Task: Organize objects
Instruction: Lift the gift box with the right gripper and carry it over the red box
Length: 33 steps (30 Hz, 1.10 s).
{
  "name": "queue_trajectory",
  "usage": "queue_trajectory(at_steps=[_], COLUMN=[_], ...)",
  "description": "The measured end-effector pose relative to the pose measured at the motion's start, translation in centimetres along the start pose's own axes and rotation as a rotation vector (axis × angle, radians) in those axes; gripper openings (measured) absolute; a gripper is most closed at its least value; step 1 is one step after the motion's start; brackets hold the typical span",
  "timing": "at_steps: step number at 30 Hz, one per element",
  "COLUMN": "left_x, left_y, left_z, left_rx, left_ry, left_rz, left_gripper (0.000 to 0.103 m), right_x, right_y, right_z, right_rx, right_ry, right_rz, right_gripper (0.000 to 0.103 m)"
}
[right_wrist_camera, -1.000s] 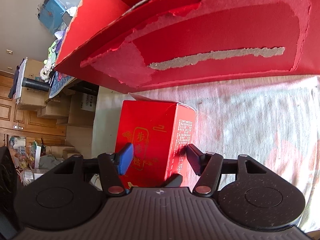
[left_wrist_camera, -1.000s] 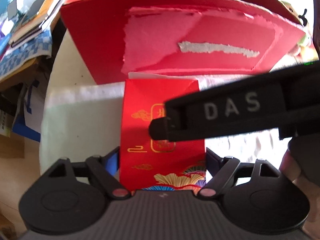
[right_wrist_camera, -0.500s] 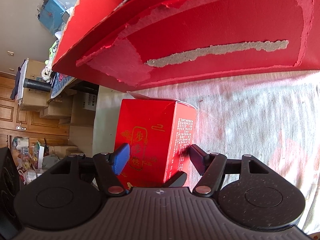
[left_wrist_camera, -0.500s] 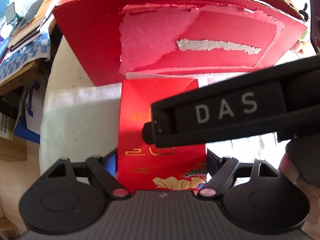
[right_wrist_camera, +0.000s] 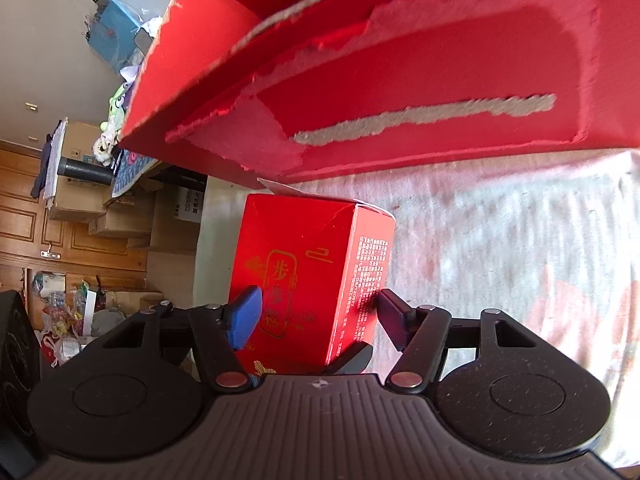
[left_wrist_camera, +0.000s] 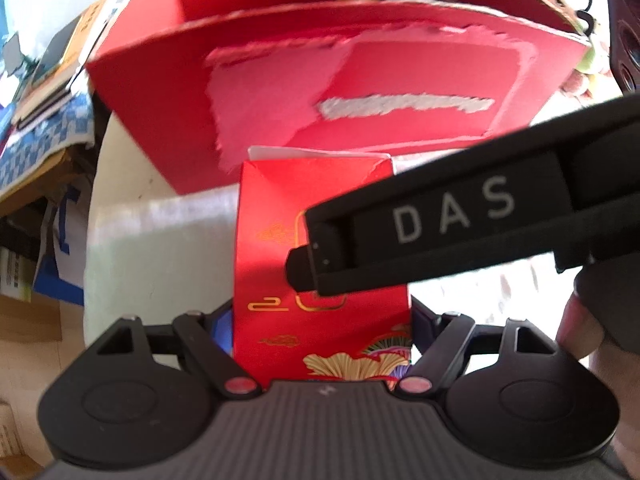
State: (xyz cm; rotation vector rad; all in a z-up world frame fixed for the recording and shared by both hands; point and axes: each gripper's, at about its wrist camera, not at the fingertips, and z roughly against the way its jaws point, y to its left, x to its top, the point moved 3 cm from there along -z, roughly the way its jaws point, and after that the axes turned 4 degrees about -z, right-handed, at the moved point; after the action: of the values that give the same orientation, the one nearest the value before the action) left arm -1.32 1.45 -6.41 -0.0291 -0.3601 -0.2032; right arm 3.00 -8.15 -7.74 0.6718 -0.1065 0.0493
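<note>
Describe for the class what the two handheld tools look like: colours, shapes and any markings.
Both tools are black. Each has a ribbed grey-black body, two round discs at the sides, and angled linkage arms with small pinkish pivot caps. The right tool has one blue pad and one dark pad. Seen from the left tool, the right one's side bears white letters "DAS".

Black tool, blue pad, "DAS" lettering

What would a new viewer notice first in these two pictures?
First, the small red box with gold print, standing on the white cloth between the fingers of both grippers. Behind it rises a big red carton with torn paper on its front. In the left view, a black bar marked DAS crosses the small box.
</note>
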Motion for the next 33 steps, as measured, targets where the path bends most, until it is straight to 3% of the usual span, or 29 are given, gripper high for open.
queue_trajectory(at_steps=[13, 24, 33], left_x=[2.4, 4.4, 7.9], left_y=[-6.6, -12.3, -12.6], left_z=[4.0, 8.3, 12.3], left_rx=[-0.087, -0.172, -0.168], left_ry=[-0.091, -0.278, -0.457], left_rz=[-0.229, -0.451, -0.449], left_gripper=[0.079, 0.079, 0.079], right_x=[-0.9, -2.7, -1.1], right_y=[-1.8, -3.4, -1.6], right_z=[6.4, 13.5, 18.7], right_rx=[-0.019, -0.062, -0.075], right_ry=[-0.089, -0.319, -0.504], right_rz=[-0.024, -0.104, -0.032], right_gripper=[0.066, 0.066, 0.066])
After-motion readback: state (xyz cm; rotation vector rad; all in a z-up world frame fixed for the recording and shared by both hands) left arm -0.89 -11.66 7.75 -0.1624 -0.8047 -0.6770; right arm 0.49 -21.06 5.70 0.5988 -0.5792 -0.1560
